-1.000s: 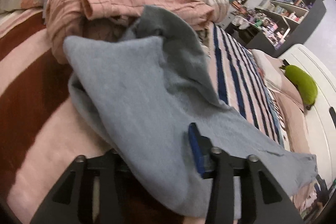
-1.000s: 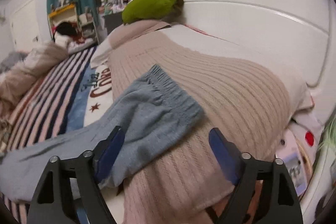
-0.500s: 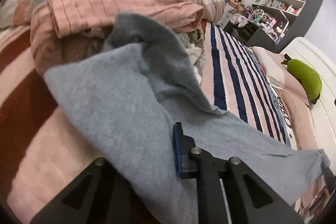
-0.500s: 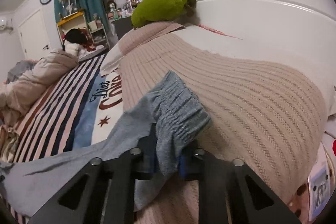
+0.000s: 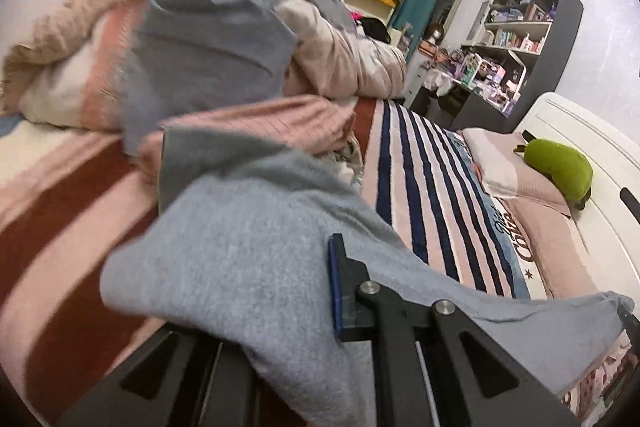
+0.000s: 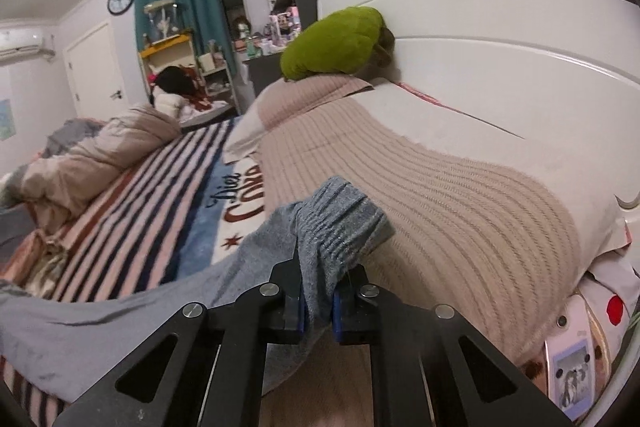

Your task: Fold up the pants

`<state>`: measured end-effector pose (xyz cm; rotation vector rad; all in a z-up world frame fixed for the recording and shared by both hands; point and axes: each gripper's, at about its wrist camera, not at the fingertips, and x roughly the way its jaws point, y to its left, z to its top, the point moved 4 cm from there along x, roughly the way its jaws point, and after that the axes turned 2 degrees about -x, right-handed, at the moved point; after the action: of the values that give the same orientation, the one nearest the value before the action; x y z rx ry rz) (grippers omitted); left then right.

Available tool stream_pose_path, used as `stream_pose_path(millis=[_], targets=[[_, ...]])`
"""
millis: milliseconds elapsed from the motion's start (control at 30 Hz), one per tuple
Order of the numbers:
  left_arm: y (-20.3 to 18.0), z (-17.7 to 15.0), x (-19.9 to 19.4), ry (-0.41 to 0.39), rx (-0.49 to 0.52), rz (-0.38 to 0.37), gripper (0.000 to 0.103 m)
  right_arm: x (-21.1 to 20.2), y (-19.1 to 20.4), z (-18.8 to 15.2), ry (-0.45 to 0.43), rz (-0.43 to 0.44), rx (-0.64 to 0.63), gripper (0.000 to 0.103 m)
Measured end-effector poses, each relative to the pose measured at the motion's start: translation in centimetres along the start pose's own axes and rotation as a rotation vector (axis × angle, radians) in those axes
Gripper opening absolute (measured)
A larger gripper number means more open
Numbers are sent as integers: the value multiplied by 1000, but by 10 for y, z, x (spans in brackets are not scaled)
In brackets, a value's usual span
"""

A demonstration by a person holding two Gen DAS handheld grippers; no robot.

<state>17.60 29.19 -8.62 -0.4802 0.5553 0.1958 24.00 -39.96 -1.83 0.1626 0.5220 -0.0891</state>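
Right hand-held gripper point(image 6: 317, 301) clamped on grey pants point(image 6: 340, 223) waistband; left point(image 5: 280, 291) likewise

1. Grey pants point(image 5: 240, 259) drape over the left gripper point(image 5: 320, 291); its right finger point(image 5: 340, 291) presses the fabric, left finger hidden.
2. Cloth stretches right across the striped blanket point(image 5: 424, 195).
3. Far right: green plush point(image 5: 558, 167) on a pillow point(image 5: 516, 175).
4. Far left: heaped bedding point(image 5: 200, 47).

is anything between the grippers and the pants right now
Nothing visible. The right gripper is shut on the waistband of the grey pants, and the left gripper has the other end draped over it; its left finger is hidden under the cloth.
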Motion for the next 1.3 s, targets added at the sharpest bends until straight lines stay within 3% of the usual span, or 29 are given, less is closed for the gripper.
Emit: stream_pose_path(millis=[200, 433, 533, 600, 667, 800, 867, 1000, 1033, 1067, 1133, 1233, 1300], targets=[[32, -20, -39, 52, -3, 60, 7, -37, -2, -22, 69, 59, 10, 3], [58, -62, -10, 157, 8, 135, 10, -38, 1, -66, 164, 43, -25, 4], [76, -65, 1, 138, 26, 243, 35, -34, 2, -77, 172, 0, -49, 5], [86, -65, 5, 145, -5, 242, 35, -32, -3, -80, 172, -17, -49, 15], [90, -67, 9, 159, -15, 255, 36, -31, -10, -83, 171, -33, -29, 37], [83, -70, 11, 194, 89, 312, 45, -28, -21, -91, 179, -10, 13, 48], [85, -69, 7, 202, 83, 322, 49, -26, -23, -94, 180, 27, 27, 54], [94, -62, -4, 173, 46, 380, 52, -26, -21, -97, 159, 52, 17, 49], [94, -61, -5, 169, 55, 404, 60, -27, -19, -97, 154, 55, 3, 29], [92, -60, -8, 160, 73, 430, 65, -28, -17, -96, 150, 50, -20, 18], [89, -57, -15, 137, 93, 459, 71, -32, -10, -93, 145, 60, -68, 15], [91, -53, -27, 113, 67, 441, 74, -42, 5, -84, 129, 108, -97, 13], [98, -49, -36, 92, 59, 481, 80, -50, 19, -77, 119, 153, -112, 13]])
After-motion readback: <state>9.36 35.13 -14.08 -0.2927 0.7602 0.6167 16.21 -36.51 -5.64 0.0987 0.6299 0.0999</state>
